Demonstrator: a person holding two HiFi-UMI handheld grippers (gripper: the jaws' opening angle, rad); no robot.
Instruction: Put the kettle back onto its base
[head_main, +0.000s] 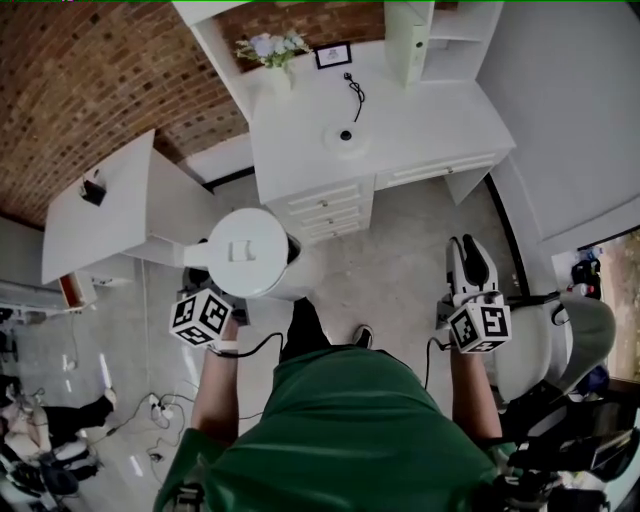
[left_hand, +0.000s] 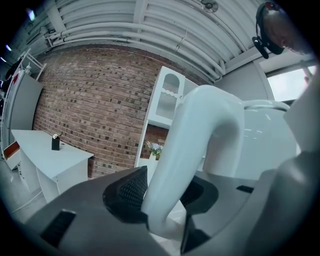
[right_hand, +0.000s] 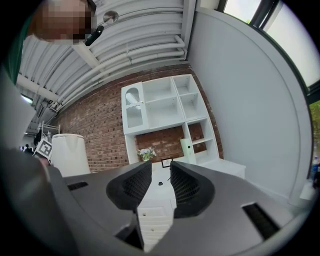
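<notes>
Holding now: my left tool (left_hand: 164, 196) is clamped on the kettle's handle (left_hand: 200, 135), with both pads pressed to the white loop. The kettle (head_main: 247, 252) hangs upright from that grip.
Kettle's place: on my side of the base (head_main: 345, 137), in the air above the floor and in front of the drawer front (head_main: 325, 210). It is not yet over the table (head_main: 430, 115).
Bearing: from the kettle, the base lies farther out from me and off to my right, near the middle of the table top.
Axis: the kettle's body stands vertical with the lid up. The handle appears to sit on the side turned away from the base, so the body would lead.
Base: a round white pad with a dark centre and nothing resting on it. Its cord (head_main: 356, 95) runs off on the far side.
Beyond the base: a picture frame (head_main: 333, 55) and a vase of flowers (head_main: 272, 50), both well apart from it.
Right tool (right_hand: 161, 186): the jaws stand a narrow gap apart with nothing between them. It sits on my side of the base, off to its right, and points toward it.
Nearer hand (judged): the base sits roughly between the lines of my two tools. The left one carries the load, so the move is its own.
Coming move (judged): travel outward and rightward until the kettle is above the base, then lower it straight down.
</notes>
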